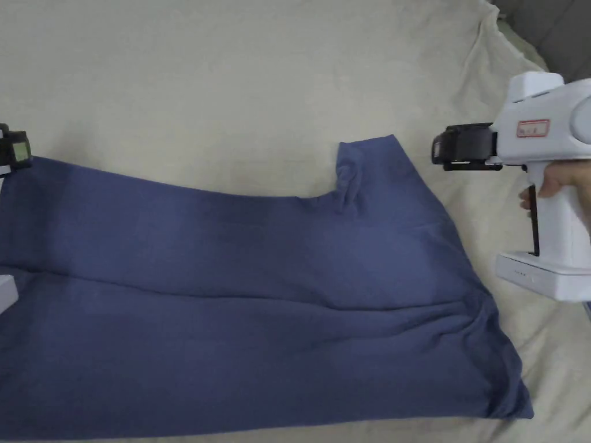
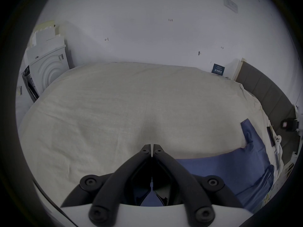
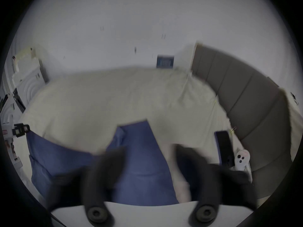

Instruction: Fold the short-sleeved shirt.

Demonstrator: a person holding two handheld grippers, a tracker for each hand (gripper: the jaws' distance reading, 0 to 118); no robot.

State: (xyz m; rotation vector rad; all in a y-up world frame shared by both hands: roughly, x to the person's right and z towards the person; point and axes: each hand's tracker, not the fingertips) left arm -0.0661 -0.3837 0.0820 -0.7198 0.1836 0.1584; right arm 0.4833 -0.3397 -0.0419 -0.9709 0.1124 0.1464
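While the blue short-sleeved shirt [image 1: 248, 300] lies spread across the near part of the bed [image 1: 231, 86], one lengthwise fold looks already made: a long crease runs through the body, and one sleeve [image 1: 363, 167] sticks out from its far edge. I judge the step in hand to be the crosswise fold, hem end toward collar end, or a regrasp just ahead of it.

Nearest the shirt's hem end, the left tongs [image 2: 151, 148] have their jaws pressed together at the tips, with blue cloth showing between the arms behind them. Whether the tips themselves pinch the hem I cannot tell.

Off the shirt's collar end, the right tongs [image 3: 147, 158] are held in a hand [image 1: 563, 184], above the bed and apart from the cloth. Their jaws stand wide apart, holding nothing, though their own view is blurred.

Beyond the shirt's sleeve, bare sheet runs to the wall. Past the collar end, a dark phone [image 3: 223, 147] lies on the sheet near the padded headboard [image 3: 246, 102].

Next, the right tongs probably need to come down and take the corner at the shoulder before either end is lifted.
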